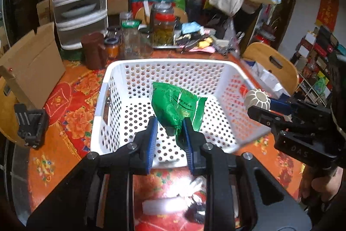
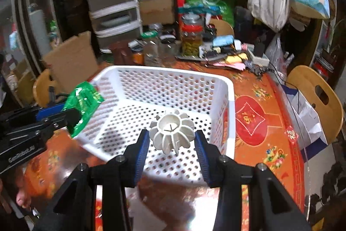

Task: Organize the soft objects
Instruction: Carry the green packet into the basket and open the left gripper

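Two tools over white perforated basket (image 1: 103, 88), left tool (image 1: 168, 129) pinching crinkled green packet (image 1: 175, 105), right tool (image 2: 173, 142) gripping ribbed white ball (image 2: 172, 135)

Couldn't read the print on the green packet (image 1: 176, 104), way too small and smeared. Lost its bottom end behind the blue pads of the left gripper (image 1: 168, 122). Couldn't make out the pale thing lying on the bench (image 1: 64, 105) below that gripper either, blown out by glare and half covered by the black arms. Same for the jars (image 1: 129, 36) at the back, blurred, contents mostly unclear. Far side of the white ribbed ball (image 2: 172, 133) hidden from the right wrist view. Near rim of the white basket (image 2: 229, 101) covered by the right gripper (image 2: 172, 144).
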Available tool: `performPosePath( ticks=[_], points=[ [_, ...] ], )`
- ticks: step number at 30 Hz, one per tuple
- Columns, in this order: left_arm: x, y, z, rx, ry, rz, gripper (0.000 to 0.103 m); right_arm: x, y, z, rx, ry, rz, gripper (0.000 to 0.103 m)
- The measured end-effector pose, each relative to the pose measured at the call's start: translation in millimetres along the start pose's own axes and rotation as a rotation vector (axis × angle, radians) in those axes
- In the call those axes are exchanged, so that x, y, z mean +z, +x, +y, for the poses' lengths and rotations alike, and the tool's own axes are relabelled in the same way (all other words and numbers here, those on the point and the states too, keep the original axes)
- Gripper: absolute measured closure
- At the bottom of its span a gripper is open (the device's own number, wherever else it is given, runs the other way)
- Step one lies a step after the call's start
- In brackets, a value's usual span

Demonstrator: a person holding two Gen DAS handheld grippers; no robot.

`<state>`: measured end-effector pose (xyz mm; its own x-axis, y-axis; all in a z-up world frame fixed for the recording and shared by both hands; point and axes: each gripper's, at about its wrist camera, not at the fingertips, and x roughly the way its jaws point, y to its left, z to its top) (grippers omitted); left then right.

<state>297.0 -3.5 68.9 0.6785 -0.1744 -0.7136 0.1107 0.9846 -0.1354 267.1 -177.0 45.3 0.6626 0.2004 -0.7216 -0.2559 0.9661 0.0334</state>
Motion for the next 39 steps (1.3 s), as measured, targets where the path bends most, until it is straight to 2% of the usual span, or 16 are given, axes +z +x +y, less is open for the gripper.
performPosePath(
  ticks=[4,8,11,16,18,19,20,21,23,24,25,26,28,34,39],
  points=[
    [7.2,45.5,8.9,0.018,-0.026,0.095,0.081,6.4,41.6,-7.9,-0.030,-0.003,0.088,0.061],
    [6.5,73.5,14.0,0.036,-0.043,0.147,0.081,5.7,67.2,-9.7,-0.033,-0.011,0.145,0.061],
    [7.5,83.5,13.2,0.043,-0.042,0.152,0.081,7.7,76.2,-9.5,-0.027,-0.009,0.160,0.061],
    [5.5,84.3,17.7,0.032,-0.053,0.131,0.079,11.4,72.8,-7.8,-0.002,-0.004,0.123,0.059],
    [7.2,82.6,20.6,0.028,-0.062,0.120,0.075,12.2,70.3,-6.0,0.000,-0.009,0.119,0.049],
    [6.4,79.4,22.2,0.024,-0.066,0.115,0.070,13.1,68.1,-5.7,-0.004,-0.012,0.109,0.035],
    [6.9,78.0,22.5,0.022,-0.063,0.110,0.058,14.0,66.6,-5.7,-0.003,-0.012,0.102,0.023],
    [6.7,75.7,22.4,0.025,-0.057,0.103,0.050,14.4,64.2,-5.9,0.001,-0.010,0.095,0.022],
    [5.8,67.8,24.0,0.020,-0.056,0.075,0.020,14.8,57.9,-6.7,0.016,-0.002,0.082,0.018],
    [5.6,63.4,25.0,0.014,-0.056,0.062,0.015,15.0,55.8,-7.1,0.023,-0.002,0.078,0.015],
    [6.0,58.3,26.9,0.014,-0.060,0.050,0.009,15.0,53.1,-7.2,0.029,-0.005,0.071,0.004],
    [6.7,54.8,28.6,0.019,-0.065,0.046,0.004,14.9,51.2,-7.8,0.027,-0.005,0.065,0.000],
    [7.3,49.2,30.5,0.017,-0.067,0.043,0.000,14.7,48.2,-9.6,0.029,0.002,0.054,0.000],
    [8.4,36.6,31.7,0.035,-0.055,0.033,0.000,13.4,43.2,-14.8,0.012,0.009,0.056,0.000],
    [4.3,24.7,30.1,0.079,-0.024,0.020,0.000,8.6,36.3,-20.1,0.012,0.019,0.050,0.000]
  ],
)
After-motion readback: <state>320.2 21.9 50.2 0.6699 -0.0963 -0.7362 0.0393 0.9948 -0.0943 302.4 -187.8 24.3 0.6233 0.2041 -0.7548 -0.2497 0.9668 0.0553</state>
